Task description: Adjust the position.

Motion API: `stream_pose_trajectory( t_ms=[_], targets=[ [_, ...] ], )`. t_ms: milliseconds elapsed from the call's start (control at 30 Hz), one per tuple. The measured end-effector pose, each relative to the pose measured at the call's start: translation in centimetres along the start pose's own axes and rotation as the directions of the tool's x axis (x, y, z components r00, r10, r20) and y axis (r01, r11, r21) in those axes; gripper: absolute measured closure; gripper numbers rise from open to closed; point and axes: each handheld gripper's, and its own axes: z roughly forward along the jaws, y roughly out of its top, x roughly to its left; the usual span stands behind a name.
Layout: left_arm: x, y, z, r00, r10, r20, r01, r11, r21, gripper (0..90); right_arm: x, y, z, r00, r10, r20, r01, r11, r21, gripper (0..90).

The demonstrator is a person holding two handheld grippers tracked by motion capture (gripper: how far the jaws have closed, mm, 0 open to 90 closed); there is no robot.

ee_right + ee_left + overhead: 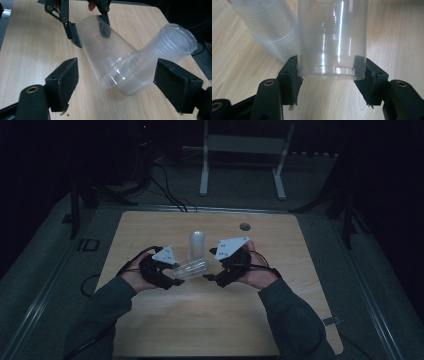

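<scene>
Gleaming ribbed clear plastic cup [332, 42], tapered

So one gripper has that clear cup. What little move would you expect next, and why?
Probably the right gripper eases forward and closes on the cup's wide mouth. The left gripper is clamped on the base of the clear cup, which lies tilted beside the stack of cups, while the right jaws stand open, short of it.

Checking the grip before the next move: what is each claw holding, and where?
The left claw clamps a clear cup by its base; the right claw stands open, holding nothing.
</scene>
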Motion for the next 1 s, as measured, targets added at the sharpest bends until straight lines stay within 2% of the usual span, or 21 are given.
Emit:
stream_pose_trajectory(
  t_ms=[267, 567, 633, 967, 1000],
  targets=[
    [0.2, -0.6, -0.6, 0.9992, -0.039, -0.006, 0.039, 0.9974, -0.061, 41.0, -0.2, -0.4, -0.2, 0.9998, 0.020, 0.001, -0.020, 1.000, -0.015, 19.5],
    [0.5, -1.2, -1.1, 0.9959, -0.090, -0.010, 0.088, 0.9885, -0.123, 41.0, -0.3, -0.9, -0.2, 0.9988, 0.049, 0.010, -0.049, 0.998, -0.034, 19.6],
    [0.5, -1.3, -1.2, 0.9954, -0.095, -0.013, 0.093, 0.9867, -0.134, 41.1, -0.3, -1.0, -0.2, 0.9986, 0.053, 0.012, -0.052, 0.998, -0.037, 22.4],
    [0.5, -1.5, -1.2, 0.9936, -0.112, -0.018, 0.107, 0.9799, -0.169, 41.0, -0.2, -1.7, -0.1, 0.9962, 0.086, 0.014, -0.085, 0.995, -0.053, 22.4],
    [0.6, -1.6, -1.4, 0.9923, -0.123, -0.016, 0.117, 0.9743, -0.192, 41.0, -0.2, -1.9, 0.0, 0.9946, 0.102, 0.015, -0.101, 0.993, -0.062, 22.4]
  ],
)
